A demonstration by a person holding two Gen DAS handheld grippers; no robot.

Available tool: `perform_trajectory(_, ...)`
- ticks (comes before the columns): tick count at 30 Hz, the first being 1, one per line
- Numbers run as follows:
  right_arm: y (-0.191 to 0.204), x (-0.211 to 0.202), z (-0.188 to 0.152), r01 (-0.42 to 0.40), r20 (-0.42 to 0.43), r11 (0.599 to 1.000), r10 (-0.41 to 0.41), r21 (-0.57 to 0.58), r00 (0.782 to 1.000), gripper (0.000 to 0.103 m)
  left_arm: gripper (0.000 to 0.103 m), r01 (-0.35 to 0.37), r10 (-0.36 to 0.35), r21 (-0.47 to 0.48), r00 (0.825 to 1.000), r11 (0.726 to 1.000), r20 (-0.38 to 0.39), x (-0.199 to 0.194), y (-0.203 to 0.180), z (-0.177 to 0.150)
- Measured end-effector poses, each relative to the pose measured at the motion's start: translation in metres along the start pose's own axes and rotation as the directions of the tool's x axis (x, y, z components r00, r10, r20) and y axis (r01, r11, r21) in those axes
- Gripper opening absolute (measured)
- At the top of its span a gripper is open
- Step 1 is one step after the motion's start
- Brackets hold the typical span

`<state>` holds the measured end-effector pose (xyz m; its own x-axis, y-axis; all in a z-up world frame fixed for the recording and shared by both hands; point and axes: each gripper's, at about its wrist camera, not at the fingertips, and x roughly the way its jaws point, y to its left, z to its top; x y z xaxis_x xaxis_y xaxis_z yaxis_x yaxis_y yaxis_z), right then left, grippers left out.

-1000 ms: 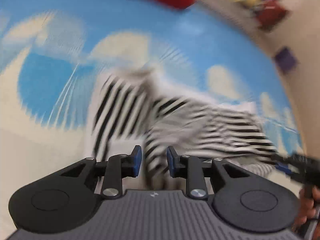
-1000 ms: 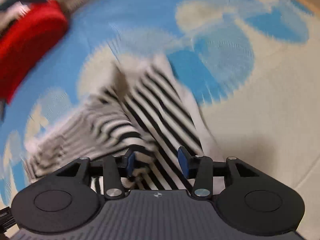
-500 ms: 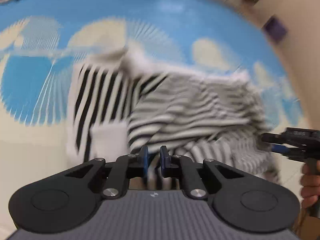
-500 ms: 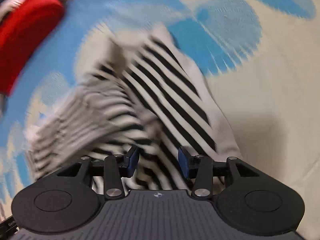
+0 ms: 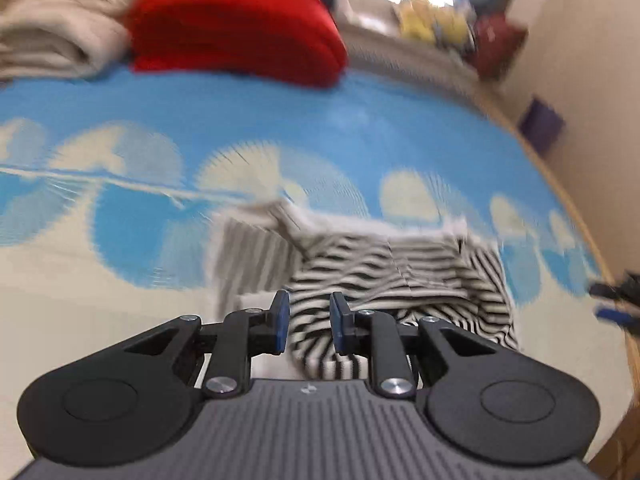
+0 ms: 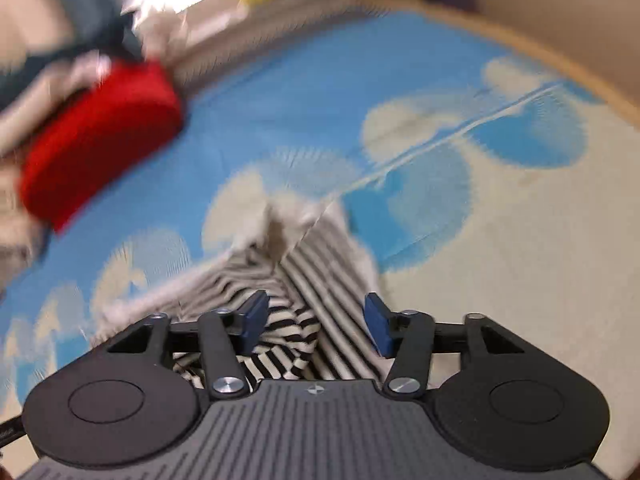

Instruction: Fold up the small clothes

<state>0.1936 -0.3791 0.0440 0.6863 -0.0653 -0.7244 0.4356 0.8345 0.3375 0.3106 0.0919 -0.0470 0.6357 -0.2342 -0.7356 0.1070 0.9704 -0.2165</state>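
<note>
A small black-and-white striped garment (image 5: 400, 272) lies crumpled on a blue and cream mat (image 5: 280, 128), one part folded over another. My left gripper (image 5: 306, 322) hovers above its near edge. Its jaws are opening, and the blue pads (image 5: 280, 320) press on nothing, with the cloth showing below the gap. In the right wrist view the same garment (image 6: 320, 280) lies under my right gripper (image 6: 316, 324). Its jaws are opening wide and hold nothing. The right gripper (image 5: 604, 302) also shows blurred at the right edge of the left wrist view.
A folded red cloth (image 5: 236, 28) and a stack of beige cloths (image 5: 52, 28) sit at the far side of the mat; the red cloth (image 6: 100, 136) is far left in the right wrist view. Yellow and dark red items (image 5: 432, 20) and a purple block (image 5: 540, 124) lie beyond.
Both grippers have pulled back and up from the garment, which now sits farther off. The left jaws narrowed, then parted again. The right jaws have spread wider.
</note>
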Motion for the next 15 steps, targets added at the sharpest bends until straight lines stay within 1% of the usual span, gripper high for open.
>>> perform_trajectory(2,-0.012,-0.033,-0.010,-0.063,0.008,0.998,0.063,0.000,0.998,0.058,0.026,0.008,-0.008,0.011,1.000,1.000,0.024,-0.033,0.009,-0.014)
perform_trajectory(3,-0.020,-0.053,-0.021,-0.086,0.017,0.996,0.086,-0.019,0.996,0.058,0.027,0.011,-0.011,0.020,0.999,1.000,0.035,-0.052,0.014,-0.026)
perform_trajectory(5,-0.034,-0.078,-0.045,-0.081,0.042,0.995,0.083,-0.055,0.996,0.060,0.030,0.019,-0.020,0.020,0.999,1.000,0.043,-0.080,0.027,-0.054)
perform_trajectory(6,-0.044,-0.088,-0.060,-0.069,0.042,0.995,0.072,-0.077,0.997,0.062,0.033,0.024,-0.024,0.007,0.999,1.000,0.041,-0.092,0.028,-0.068)
perform_trajectory(8,-0.064,-0.094,-0.095,-0.025,0.035,0.991,0.030,-0.129,0.999,0.064,0.036,0.034,-0.033,-0.066,0.999,0.997,0.024,-0.104,0.043,-0.101)
perform_trajectory(9,-0.073,-0.092,-0.113,0.010,0.026,0.990,-0.007,-0.141,1.000,0.064,0.037,0.037,-0.036,-0.113,0.999,0.993,0.009,-0.107,0.050,-0.119)
perform_trajectory(10,-0.081,-0.086,-0.129,0.034,-0.004,0.990,-0.035,-0.137,0.999,0.064,0.037,0.034,-0.036,-0.157,0.999,0.987,-0.011,-0.105,0.058,-0.138)
perform_trajectory(11,-0.086,-0.078,-0.137,0.049,-0.053,0.991,-0.056,-0.122,0.997,0.064,0.037,0.024,-0.031,-0.184,0.999,0.983,-0.035,-0.101,0.064,-0.157)
perform_trajectory(12,-0.093,-0.073,-0.144,0.039,-0.109,0.996,-0.048,-0.081,0.993,0.064,0.037,-0.012,-0.004,-0.198,0.997,0.980,-0.083,-0.099,0.069,-0.169)
perform_trajectory(13,-0.098,-0.070,-0.148,0.002,-0.129,0.999,-0.008,-0.046,0.992,0.064,0.038,-0.064,0.032,-0.215,0.988,0.975,-0.149,-0.095,0.071,-0.178)
perform_trajectory(14,-0.101,-0.070,-0.152,-0.015,-0.138,0.999,0.009,-0.045,0.990,0.064,0.042,-0.070,0.030,-0.231,0.984,0.971,-0.173,-0.089,0.070,-0.182)
perform_trajectory(15,-0.100,-0.067,-0.158,-0.008,-0.140,0.997,-0.003,-0.081,0.990,0.064,0.058,-0.051,0.006,-0.245,0.983,0.968,-0.182,-0.084,0.070,-0.186)
